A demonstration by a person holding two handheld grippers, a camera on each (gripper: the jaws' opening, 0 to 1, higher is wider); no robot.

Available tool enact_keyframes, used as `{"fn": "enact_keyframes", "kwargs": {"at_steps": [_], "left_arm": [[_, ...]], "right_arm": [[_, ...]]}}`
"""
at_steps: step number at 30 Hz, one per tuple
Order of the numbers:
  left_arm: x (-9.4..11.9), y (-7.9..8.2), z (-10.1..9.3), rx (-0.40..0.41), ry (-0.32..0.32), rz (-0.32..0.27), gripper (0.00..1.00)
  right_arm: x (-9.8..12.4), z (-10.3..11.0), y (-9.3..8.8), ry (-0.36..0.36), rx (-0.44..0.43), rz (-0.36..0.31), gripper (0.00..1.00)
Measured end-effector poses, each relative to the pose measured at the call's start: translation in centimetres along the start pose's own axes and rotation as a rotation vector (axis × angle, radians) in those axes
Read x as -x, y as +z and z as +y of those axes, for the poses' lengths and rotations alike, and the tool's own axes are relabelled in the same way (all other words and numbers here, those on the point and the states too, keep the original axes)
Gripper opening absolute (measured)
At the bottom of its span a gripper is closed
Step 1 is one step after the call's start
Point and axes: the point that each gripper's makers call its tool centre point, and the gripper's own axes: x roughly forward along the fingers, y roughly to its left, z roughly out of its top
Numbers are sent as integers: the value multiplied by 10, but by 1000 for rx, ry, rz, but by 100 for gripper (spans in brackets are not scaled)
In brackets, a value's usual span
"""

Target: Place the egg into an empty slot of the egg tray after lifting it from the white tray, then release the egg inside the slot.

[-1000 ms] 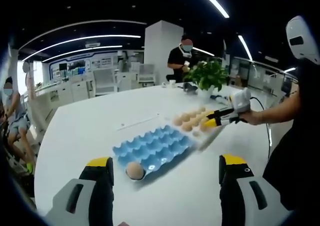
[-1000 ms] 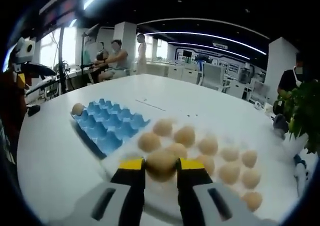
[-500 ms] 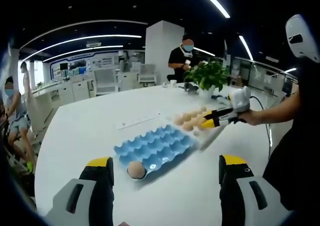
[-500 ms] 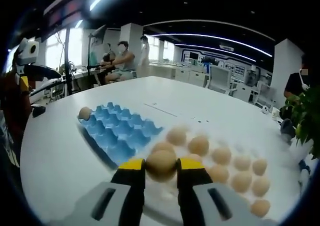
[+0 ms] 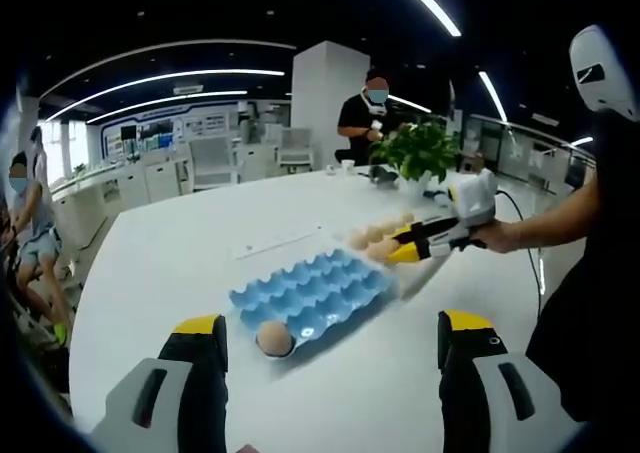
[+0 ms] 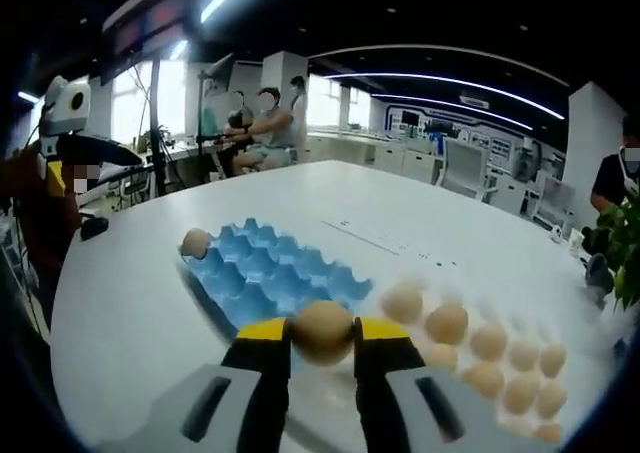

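R gripper (image 6: 322,345) fingers clenched on egg (image 6: 323,330), held above tabletop (image 6: 130,323) near blue tray (image 6: 270,278). L gripper (image 5: 330,348) fingers spread, holding nothing. Risk: egg cracks if squeezed harder or let go before it's seated in a slot.

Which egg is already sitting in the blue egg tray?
The lone egg in the blue egg tray's corner slot. The right gripper holds another egg; the rest lie together on the white tray.

Egg (image 6: 323,330) in right claw (image 6: 322,335)
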Motion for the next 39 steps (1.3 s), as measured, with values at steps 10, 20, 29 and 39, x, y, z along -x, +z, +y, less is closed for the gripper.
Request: {"fn": "enact_keyframes", "kwargs": {"at_steps": [10,20,29,39], "left_arm": [[4,-3,4,7,12,1,88],[10,-6,8,15,27,0,88],[12,-7,9,18,34,-1,88],[15,-9,11,21,45,0,88]], "right_arm": [[-23,32,15,78,25,-14,24],[-40,58,21,136,53,-18,24],[-55,79,29,180,62,-28,24],[-70,96,39,211,67,-44,24]]}}
